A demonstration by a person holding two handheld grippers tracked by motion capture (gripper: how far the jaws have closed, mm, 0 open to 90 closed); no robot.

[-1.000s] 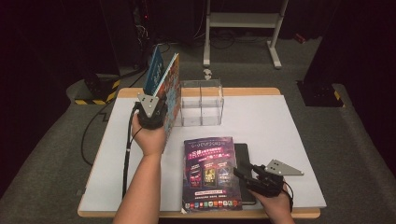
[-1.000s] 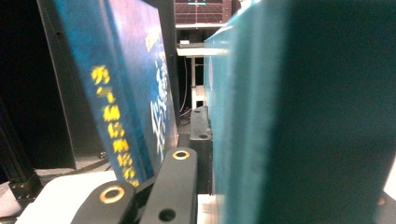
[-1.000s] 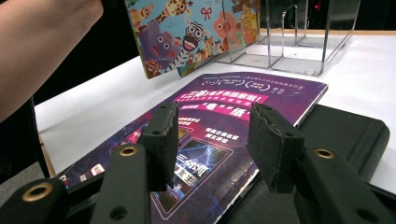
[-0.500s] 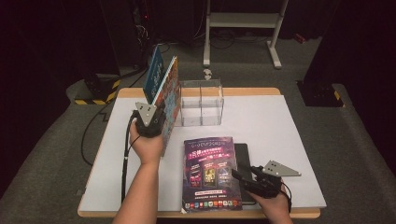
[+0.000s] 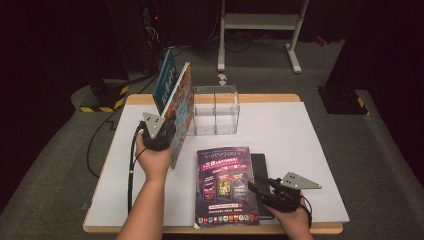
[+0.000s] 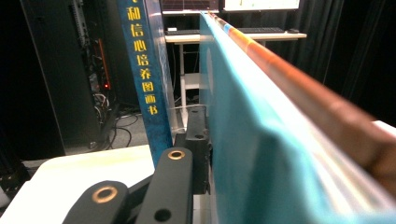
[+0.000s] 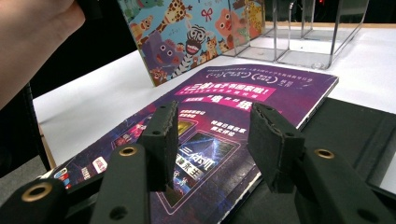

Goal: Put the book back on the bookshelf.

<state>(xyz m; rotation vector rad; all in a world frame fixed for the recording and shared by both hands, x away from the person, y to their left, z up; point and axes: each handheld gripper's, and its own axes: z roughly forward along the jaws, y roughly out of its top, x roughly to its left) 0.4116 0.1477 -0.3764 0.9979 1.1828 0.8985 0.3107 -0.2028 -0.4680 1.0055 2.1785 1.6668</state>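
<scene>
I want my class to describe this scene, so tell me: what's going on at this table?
A person is sorting books with a hand-held claw in each hand. The left claw is clamped on a picture book with cartoon animals, holding it upright beside a blue book standing at the left of a clear acrylic organizer. The right claw rests open, holding nothing, by the edge of a purple magazine lying flat on a black book on the white table.

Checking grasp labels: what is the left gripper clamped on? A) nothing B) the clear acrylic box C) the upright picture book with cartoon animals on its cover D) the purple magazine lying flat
C: the left gripper is shut on the upright picture book with cartoon animals, holding it on edge beside the clear acrylic box.
</scene>
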